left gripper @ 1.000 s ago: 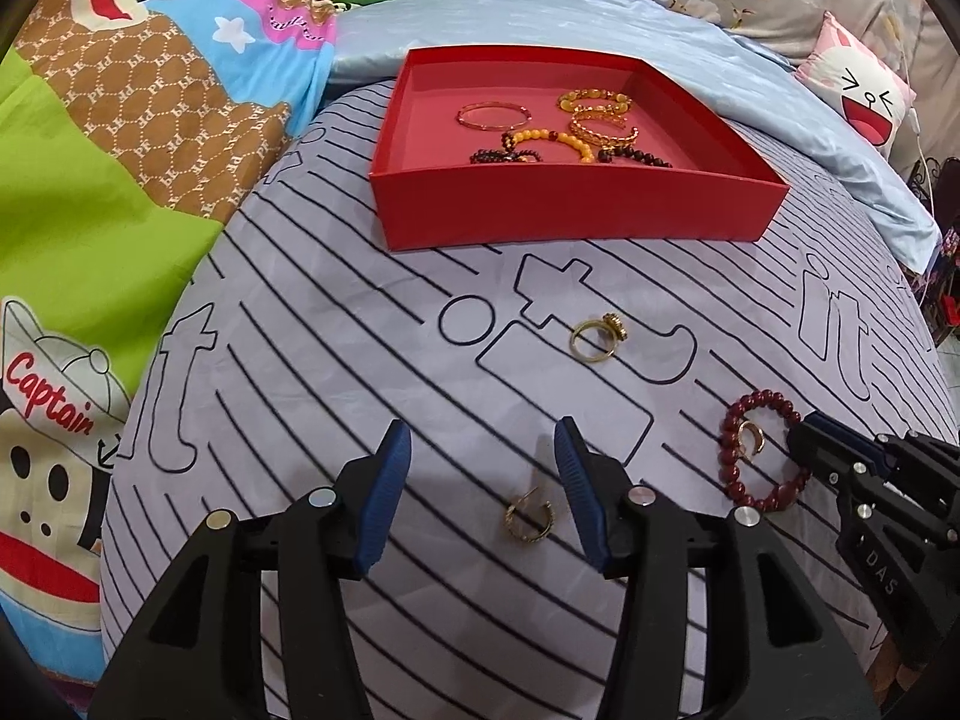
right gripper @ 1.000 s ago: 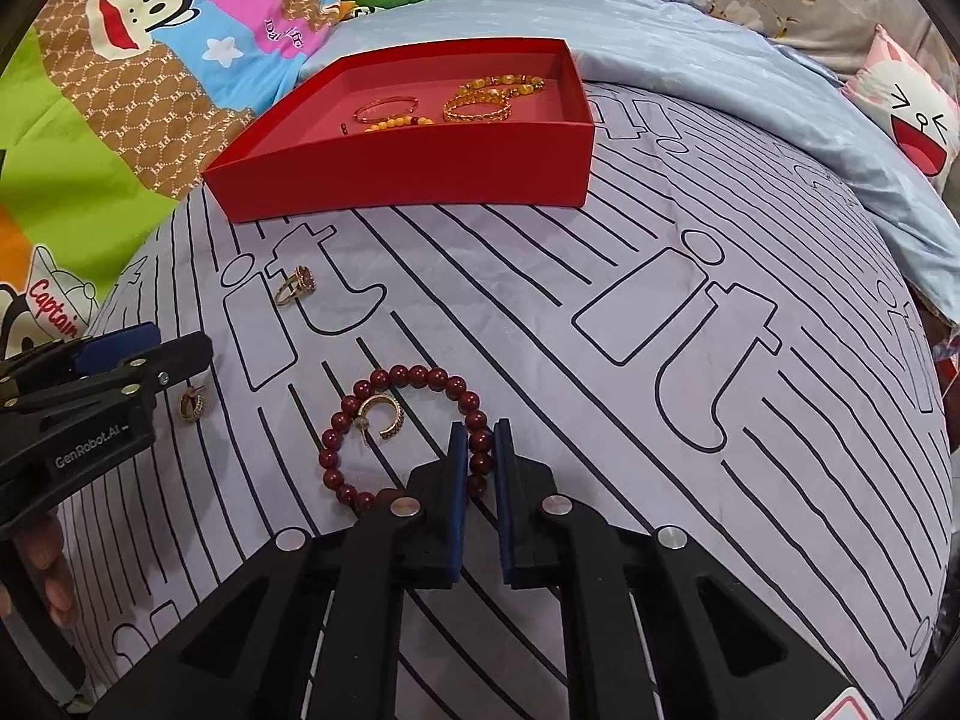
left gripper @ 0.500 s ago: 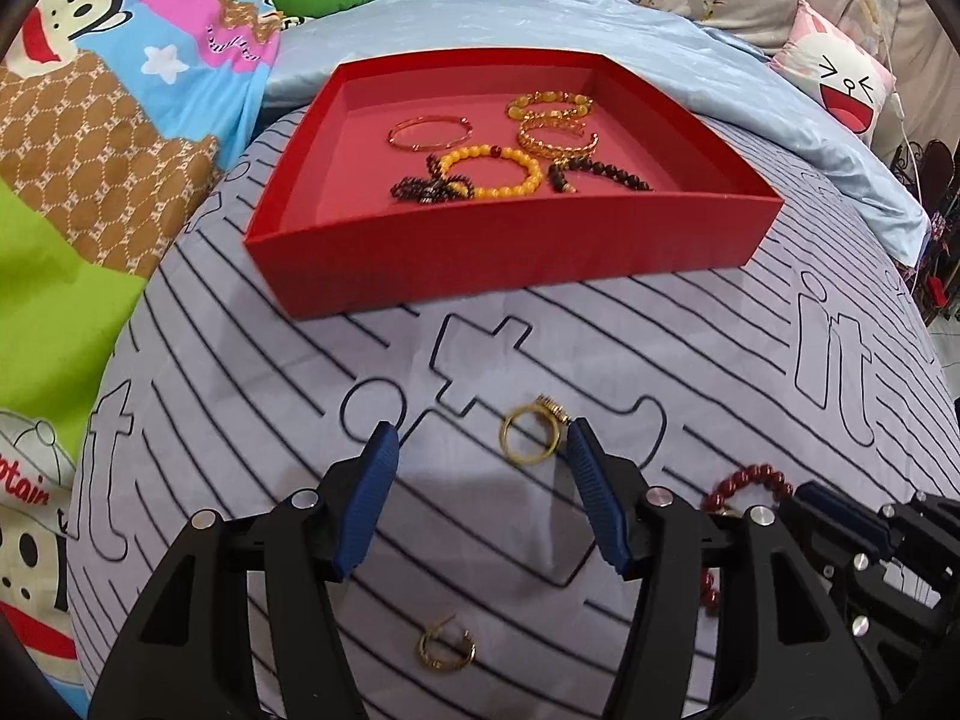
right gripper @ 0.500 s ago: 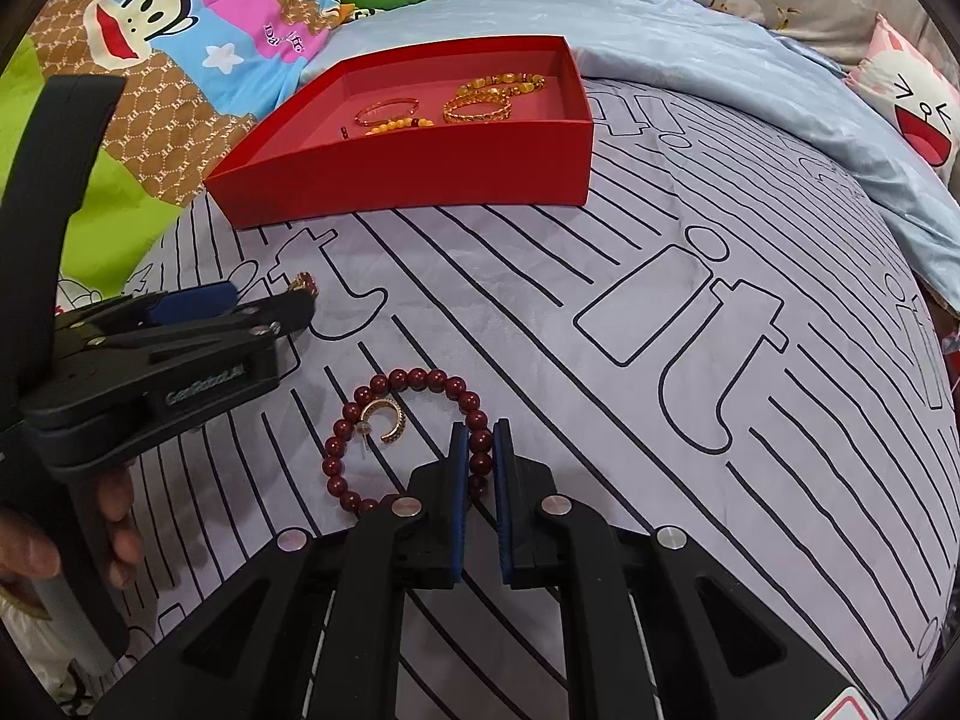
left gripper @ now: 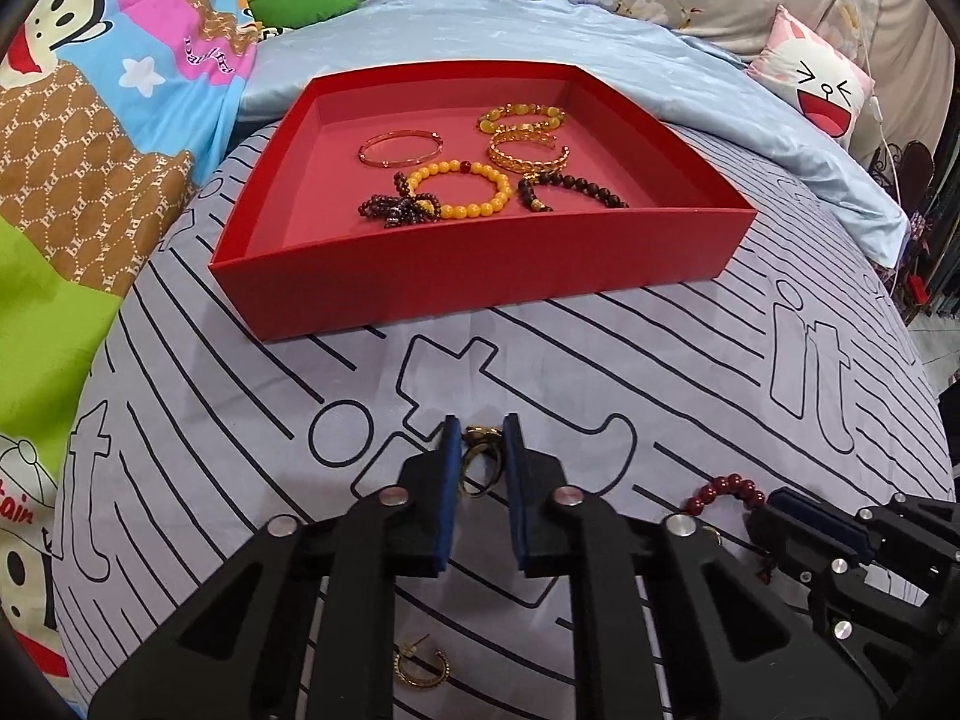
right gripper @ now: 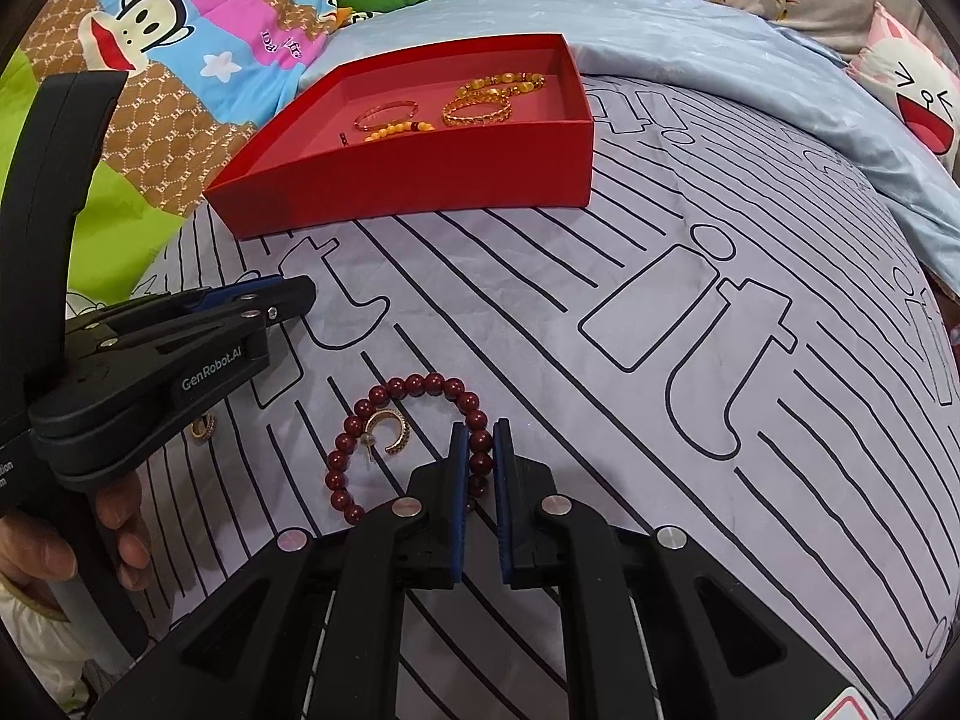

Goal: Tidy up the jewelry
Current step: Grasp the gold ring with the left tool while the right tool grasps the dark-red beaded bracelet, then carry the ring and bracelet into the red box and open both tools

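A gold ring lies on the striped sheet between the blue pads of my left gripper, whose jaws are closing and look pressed against it. My right gripper is shut on a dark red bead bracelet that rests on the sheet. Inside the bracelet's loop lies a gold hoop earring. A second hoop earring sits under the left gripper's body. Further back, the red tray holds several bracelets and bangles.
The sheet covers a rounded bed surface that falls away at the edges. A light blue quilt and a cartoon cushion lie behind the tray. A colourful monkey-print blanket is at the left. A hand holds the left gripper's handle.
My left gripper moved forward from the hoop earring to the gold ring and closed around it. The right gripper stayed shut on the bracelet.
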Motion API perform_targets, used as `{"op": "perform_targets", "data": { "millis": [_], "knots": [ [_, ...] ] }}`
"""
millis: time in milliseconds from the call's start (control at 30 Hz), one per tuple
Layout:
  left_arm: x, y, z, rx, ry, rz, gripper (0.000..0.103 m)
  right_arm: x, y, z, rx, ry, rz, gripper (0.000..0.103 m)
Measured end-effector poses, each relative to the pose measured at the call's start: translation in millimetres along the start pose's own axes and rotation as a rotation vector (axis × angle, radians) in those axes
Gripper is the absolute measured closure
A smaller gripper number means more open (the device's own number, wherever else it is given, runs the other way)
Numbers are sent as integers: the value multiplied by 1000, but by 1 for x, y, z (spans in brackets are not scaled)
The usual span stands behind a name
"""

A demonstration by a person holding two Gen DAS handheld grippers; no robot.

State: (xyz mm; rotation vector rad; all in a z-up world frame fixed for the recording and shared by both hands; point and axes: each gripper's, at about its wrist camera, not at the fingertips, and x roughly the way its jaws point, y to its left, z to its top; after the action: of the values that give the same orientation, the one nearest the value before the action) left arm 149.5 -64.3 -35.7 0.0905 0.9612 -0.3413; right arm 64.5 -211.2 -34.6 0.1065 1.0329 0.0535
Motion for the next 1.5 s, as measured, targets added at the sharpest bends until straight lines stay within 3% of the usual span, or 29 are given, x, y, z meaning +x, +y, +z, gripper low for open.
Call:
{"op": "perform_targets", "data": {
  "millis": [367, 933, 1233, 1500],
  "knots": [
    [-23, 11, -5, -56, -4, -35, 90, -21, 9, 11, -3, -48, 34, 95],
    [-79, 27, -1, -84, -47, -12, 90, -70, 37, 40, -61, -179, 61, 95],
    [-93, 25, 42, -80, -101, -29, 90, -82, 31, 84, -52, -245, 69, 95],
    [-70, 30, 100, -57, -135, -3, 90, -61, 27, 142, -55, -254, 72, 95]
  ]
}}
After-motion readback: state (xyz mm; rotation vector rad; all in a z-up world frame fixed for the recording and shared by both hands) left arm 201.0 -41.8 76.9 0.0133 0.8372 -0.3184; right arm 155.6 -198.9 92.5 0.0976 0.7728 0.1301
